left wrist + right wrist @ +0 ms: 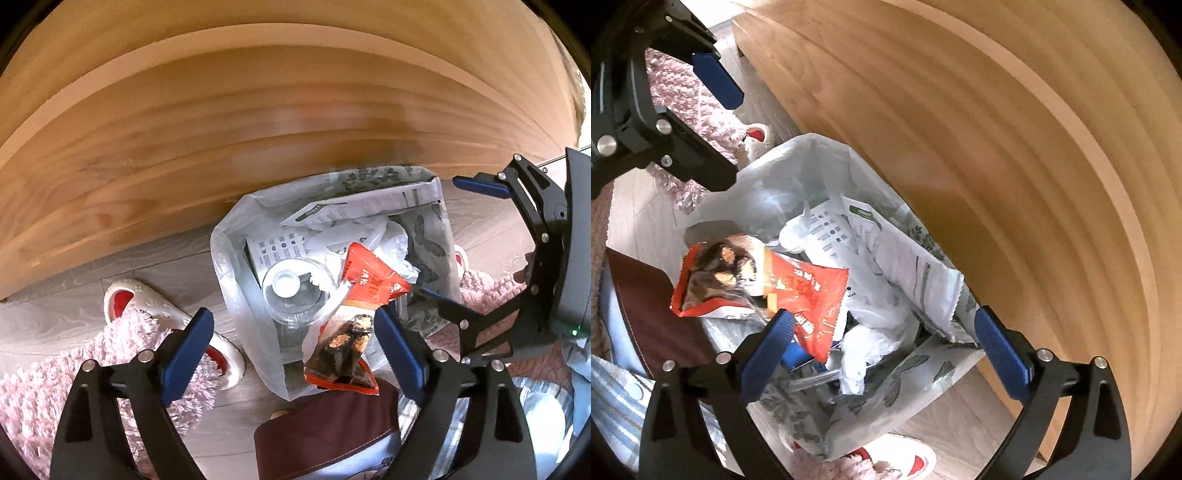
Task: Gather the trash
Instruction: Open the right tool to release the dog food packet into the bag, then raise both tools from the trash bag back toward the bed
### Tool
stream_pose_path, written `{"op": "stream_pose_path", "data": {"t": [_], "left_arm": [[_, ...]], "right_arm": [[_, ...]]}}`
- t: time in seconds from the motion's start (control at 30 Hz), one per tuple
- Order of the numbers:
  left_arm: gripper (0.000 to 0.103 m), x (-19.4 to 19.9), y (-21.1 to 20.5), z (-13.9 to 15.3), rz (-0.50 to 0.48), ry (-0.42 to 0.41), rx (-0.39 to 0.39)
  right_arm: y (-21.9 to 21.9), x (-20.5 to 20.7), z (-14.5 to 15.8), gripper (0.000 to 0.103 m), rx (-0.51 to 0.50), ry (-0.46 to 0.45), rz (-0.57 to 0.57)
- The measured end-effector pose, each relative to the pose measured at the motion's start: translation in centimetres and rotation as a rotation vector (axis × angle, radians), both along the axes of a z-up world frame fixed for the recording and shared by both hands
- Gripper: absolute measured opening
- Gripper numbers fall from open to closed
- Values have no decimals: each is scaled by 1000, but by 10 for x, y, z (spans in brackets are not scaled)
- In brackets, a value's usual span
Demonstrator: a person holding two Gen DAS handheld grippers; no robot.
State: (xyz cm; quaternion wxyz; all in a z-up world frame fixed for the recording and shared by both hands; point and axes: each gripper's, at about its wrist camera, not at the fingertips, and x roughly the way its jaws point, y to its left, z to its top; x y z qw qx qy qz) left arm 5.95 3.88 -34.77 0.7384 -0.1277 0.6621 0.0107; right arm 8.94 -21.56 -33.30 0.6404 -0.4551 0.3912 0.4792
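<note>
My left gripper [293,350] has its jaws spread wide over the trash bag [236,229], holding nothing. My right gripper [884,350] is spread too, also empty. Between them a red snack wrapper [369,284] lies on top of the bag's contents, beside a clear plastic lid [295,291]. The bag stands against a wooden panel [258,140]; a white slipper [140,299] lies nearby on a pink rug [48,387].

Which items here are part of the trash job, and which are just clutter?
Job:
trash bag
red snack wrapper
clear plastic cup
crumpled white plastic
left claw, right claw, both open

Lying about:
white slipper
pink rug
wooden furniture
</note>
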Motion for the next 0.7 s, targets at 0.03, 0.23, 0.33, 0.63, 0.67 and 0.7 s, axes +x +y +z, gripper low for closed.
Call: {"op": "stream_pose_path", "data": {"t": [0.03,0.23,0.33,0.63,0.67,0.7], "left_arm": [[90,0,-1,0,-4,-1,2],[96,-3,-3,4,-16,-9,9],[96,-6,-1,4,-3,-4,8],[96,-9,-8,13,-14,-30,12],[96,-9,-9,15,-14,-34,15],[96,-10,-9,17,-14,-40,19]], "right_arm": [[0,-2,-2,94,3,2,-7],[-2,-10,9,94,25,-17,-33],[-6,-14,19,94,33,-30,-40],[-15,-22,27,94,48,-37,-59],[-17,-22,29,94,53,-37,-66],[-19,-22,32,94,56,-36,-73]]}}
